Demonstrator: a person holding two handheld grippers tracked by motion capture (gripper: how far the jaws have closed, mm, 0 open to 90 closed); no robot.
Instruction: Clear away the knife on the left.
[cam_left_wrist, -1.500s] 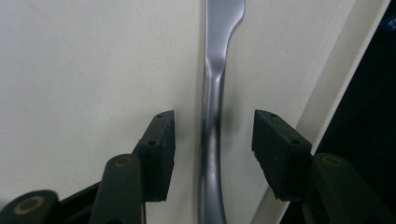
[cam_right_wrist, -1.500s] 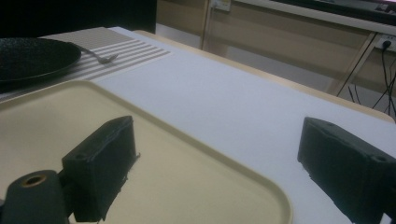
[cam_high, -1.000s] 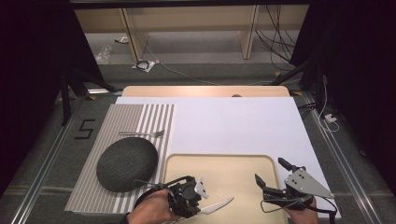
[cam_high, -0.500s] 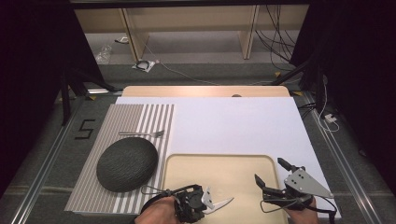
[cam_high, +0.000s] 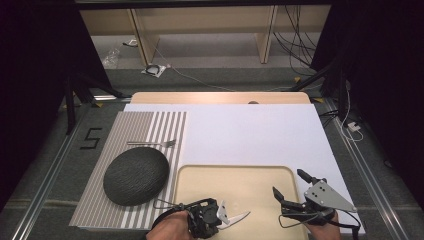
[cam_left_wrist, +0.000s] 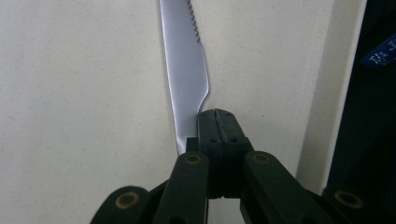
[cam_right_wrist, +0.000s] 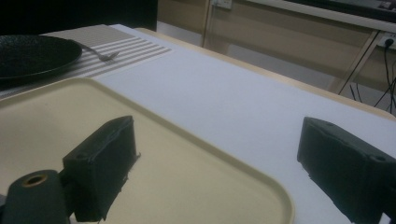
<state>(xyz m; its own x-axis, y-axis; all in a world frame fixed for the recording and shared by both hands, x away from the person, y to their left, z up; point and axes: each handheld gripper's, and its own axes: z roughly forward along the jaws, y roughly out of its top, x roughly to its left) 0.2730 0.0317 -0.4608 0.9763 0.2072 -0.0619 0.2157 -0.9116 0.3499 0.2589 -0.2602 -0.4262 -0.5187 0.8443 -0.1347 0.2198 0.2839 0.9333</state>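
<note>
The left hand-held gripper (cam_high: 220, 218) had just been closing and now pinched the knife (cam_left_wrist: 187, 79) by its handle end, jaws pressed tight on the metal, with the serrated blade reaching out over the near edge of the beige tray (cam_high: 235, 180). The right hand-held gripper (cam_high: 292, 187) hovered at the tray's near right corner with its jaws spread wide and nothing between them. On the striped placemat (cam_high: 145, 122) to the left of the tray sat a dark plate (cam_high: 135, 175), and a fork (cam_high: 152, 143) lay just beyond it on the bench (cam_high: 220, 97).
</note>
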